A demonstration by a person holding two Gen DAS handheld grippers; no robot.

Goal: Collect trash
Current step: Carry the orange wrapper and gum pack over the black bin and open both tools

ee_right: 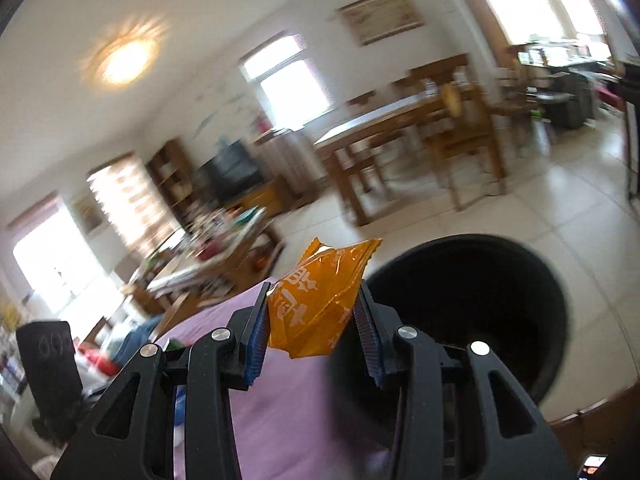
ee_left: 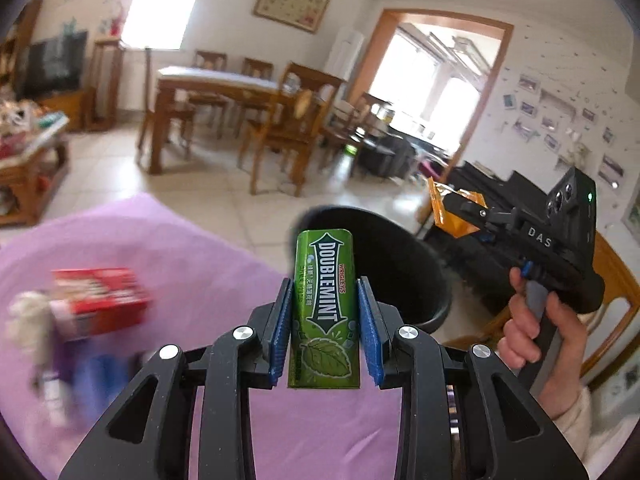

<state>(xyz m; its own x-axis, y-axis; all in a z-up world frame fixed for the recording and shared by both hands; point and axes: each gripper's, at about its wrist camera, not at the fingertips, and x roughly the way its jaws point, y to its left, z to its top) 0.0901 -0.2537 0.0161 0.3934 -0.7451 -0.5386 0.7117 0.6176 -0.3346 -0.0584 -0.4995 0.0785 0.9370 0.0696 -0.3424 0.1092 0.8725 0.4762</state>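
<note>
While the left hand-held gripper [ee_left: 325, 332] clamps the gum pack [ee_left: 325, 308] and the right hand-held gripper [ee_right: 312, 332] pinches the orange wrapper [ee_right: 320, 304] beside the black bin [ee_right: 472, 320], releasing short of its rim would likely drop the trash on the floor.

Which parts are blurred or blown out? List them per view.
Left wrist view: the green gum pack in the left gripper is sharp; the red box on the purple cloth is motion-smeared; windows are blown out. Right wrist view: the room is smeared and tilted, the orange wrapper and right gripper fairly sharp; the ceiling lamp glares.
</note>
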